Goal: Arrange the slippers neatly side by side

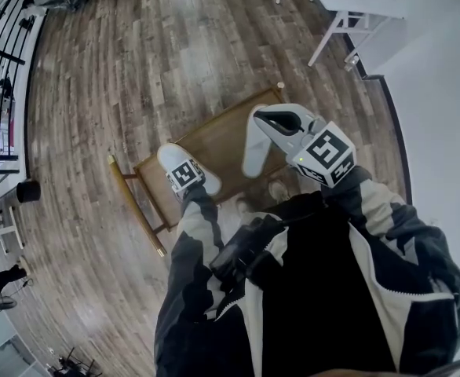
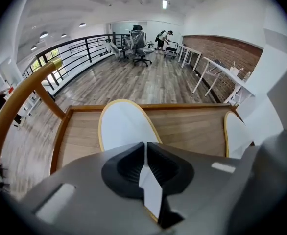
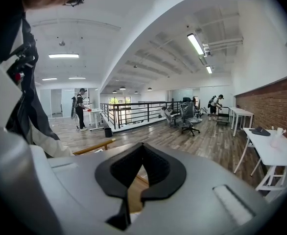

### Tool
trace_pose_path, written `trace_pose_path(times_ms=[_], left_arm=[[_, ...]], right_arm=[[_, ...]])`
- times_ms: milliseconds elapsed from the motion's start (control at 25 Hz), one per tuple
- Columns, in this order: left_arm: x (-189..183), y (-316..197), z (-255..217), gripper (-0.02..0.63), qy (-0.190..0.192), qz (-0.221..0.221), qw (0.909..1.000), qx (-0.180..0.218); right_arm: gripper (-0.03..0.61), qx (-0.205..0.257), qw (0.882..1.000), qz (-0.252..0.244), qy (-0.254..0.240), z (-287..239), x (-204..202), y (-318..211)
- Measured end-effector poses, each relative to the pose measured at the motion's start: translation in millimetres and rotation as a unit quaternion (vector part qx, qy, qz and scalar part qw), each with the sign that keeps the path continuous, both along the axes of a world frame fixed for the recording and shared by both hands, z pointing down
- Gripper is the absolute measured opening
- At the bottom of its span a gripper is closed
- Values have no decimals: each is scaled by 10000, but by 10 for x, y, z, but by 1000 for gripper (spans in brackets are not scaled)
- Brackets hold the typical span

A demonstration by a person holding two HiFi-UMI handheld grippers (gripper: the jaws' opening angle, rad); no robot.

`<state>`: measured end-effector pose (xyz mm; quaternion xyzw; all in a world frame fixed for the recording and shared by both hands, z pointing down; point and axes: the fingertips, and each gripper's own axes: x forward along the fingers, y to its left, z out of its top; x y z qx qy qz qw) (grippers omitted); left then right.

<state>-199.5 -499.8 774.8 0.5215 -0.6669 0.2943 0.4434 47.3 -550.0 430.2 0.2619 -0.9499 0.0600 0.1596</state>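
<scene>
Clamping my left gripper (image 2: 146,153) on the flat white yellow-rimmed slipper (image 2: 124,126), I had it stretching straight ahead across the brown wooden board (image 2: 192,126), its twin (image 2: 236,133) at the board's right.

No readable text, brands or numbers anywhere. The two white marker cubes (image 1: 328,154) (image 1: 184,174) just show black square patterns.
</scene>
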Motion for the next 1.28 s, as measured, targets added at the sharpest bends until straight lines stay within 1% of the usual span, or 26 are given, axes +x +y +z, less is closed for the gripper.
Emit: trace_pose_path(times_ms=[240,440,640,840,1040,1160,1280], left_arm=[[-34,-12,-92,34,55,-43,9998,173],[13,-20,-292,34,29,11,9992,390],[8,-18,-584,32,72,11,9972,742],[28,51,-912,32,26,158,9935,1126],[-79,134,-1287,32,-11,71,9881,1534],[-181,253,-1478,32,-118,-29,9856,1688],[-296,414,-1573,32,-169,-187,9837,1780]], right_arm=[[5,11,9998,-212,-17,-7,-155,36],[5,16,9995,-320,-72,-4,-214,88],[5,102,9982,-574,-155,-78,-382,193],[5,126,9963,-819,-246,-98,-540,316],[5,237,9929,-1111,-358,-148,-759,430],[5,230,9903,-1305,-409,-143,-895,515],[5,229,9876,-1476,-476,-158,-1036,602]])
